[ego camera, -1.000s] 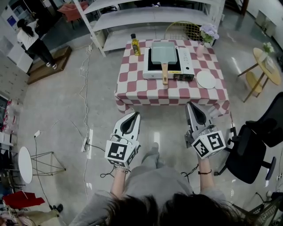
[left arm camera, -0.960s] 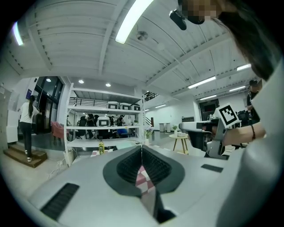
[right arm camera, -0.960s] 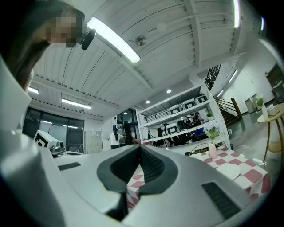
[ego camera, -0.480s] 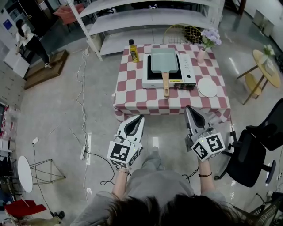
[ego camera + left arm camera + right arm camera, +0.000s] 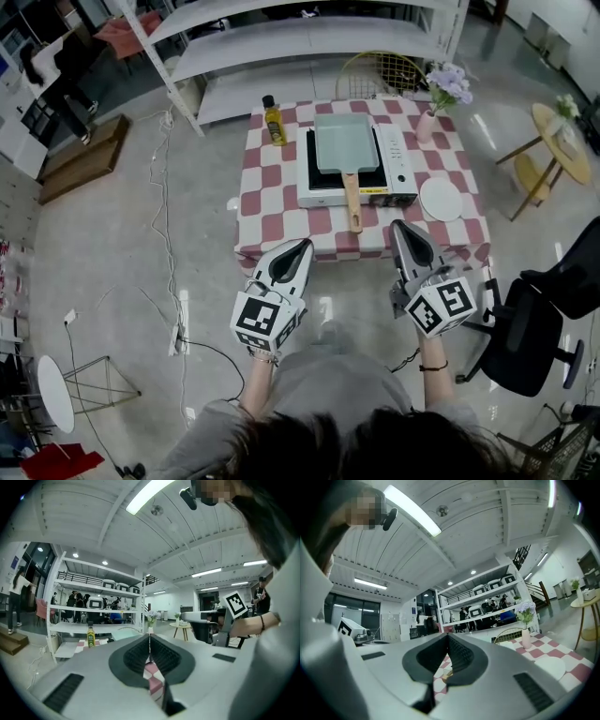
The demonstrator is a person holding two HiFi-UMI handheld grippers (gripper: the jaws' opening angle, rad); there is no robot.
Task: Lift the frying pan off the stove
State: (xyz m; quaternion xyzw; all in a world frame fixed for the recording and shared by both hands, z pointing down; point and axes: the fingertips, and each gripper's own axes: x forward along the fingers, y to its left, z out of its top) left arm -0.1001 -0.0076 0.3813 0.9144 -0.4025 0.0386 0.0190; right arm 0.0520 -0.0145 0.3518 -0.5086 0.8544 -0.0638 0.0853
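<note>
Head view: we see both grippers held low in front of us, short of the table (image 5: 272, 197) with the red-and-white check cloth. Left gripper (image 5: 305, 243) and right gripper (image 5: 401, 225) both point toward the table and neither touches anything. The frying pan (image 5: 344, 142), rectangular and pale green, sits on the portable stove (image 5: 395, 155) at the table's middle. Its wooden handle (image 5: 352, 202) sticks out over the stove's near edge toward us. An oil bottle (image 5: 272, 120) stands left of the stove, a vase of flowers (image 5: 434, 114) at the far right corner and a white plate (image 5: 441, 199) to the stove's right. A white shelving rack (image 5: 309, 37) stands behind the table and a black office chair (image 5: 534, 319) to our right.

Left gripper view: the jaws are pressed together with nothing between them. Bottle, vase and check cloth show well beyond the tips.

Right gripper view: the jaws are pressed together and empty. Vase, plate and cloth lie ahead to the right, apart from the tips.
</note>
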